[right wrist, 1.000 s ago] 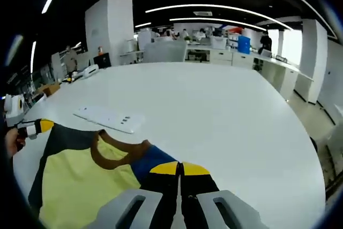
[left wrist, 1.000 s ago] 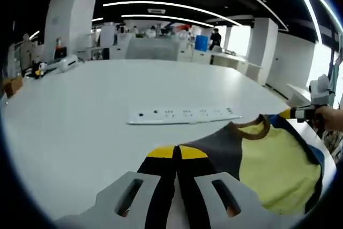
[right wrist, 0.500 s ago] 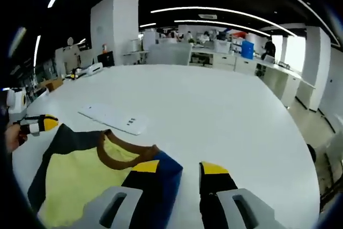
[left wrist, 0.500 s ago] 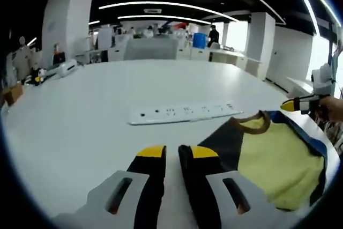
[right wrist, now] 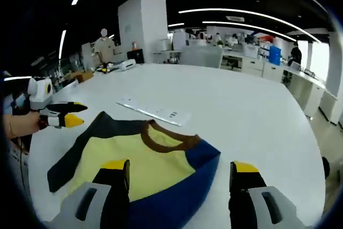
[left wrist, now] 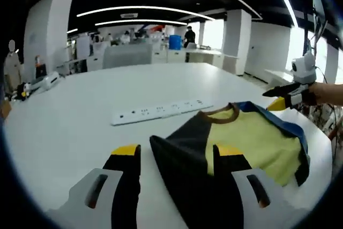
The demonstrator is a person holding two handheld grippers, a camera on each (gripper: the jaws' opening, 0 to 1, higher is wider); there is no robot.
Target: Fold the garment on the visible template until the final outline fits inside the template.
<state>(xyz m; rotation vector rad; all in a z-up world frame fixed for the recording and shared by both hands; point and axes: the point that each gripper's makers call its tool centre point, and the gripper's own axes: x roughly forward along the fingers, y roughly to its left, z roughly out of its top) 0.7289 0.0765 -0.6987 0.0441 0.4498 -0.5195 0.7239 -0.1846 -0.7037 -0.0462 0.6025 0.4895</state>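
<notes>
Both grippers are up off the cloth, and the shirt (left wrist: pixel 252 143) lies flat on the white table (left wrist: pixel 69 127), low and right of centre in the left gripper view, its yellow panel framed by a dark grey side, a blue side and a brown collar (left wrist: pixel 218 113) pointing toward the far end of the table. In the left gripper view the left gripper (left wrist: pixel 177 156) rises from the bottom with its jaws spread wide, the grey edge of the shirt lying in the gap between them, nothing pinched. In the right gripper view the right gripper (right wrist: pixel 181 171) does the same, jaws wide apart and straddling the blue edge of the shirt (right wrist: pixel 144 159) at lower centre, holding nothing. Each tool also shows in the other's picture: the right one at the right edge of the left gripper view, the left one at the left edge of the right gripper view, one to either side of the garment, which I judge sets up a two-handed fold. A white power strip (left wrist: pixel 161 110) lies just beyond the collar, near it but apart. No template outline can be made out under the shirt, so how well it fits can't be judged; the fold looks not yet made.
</notes>
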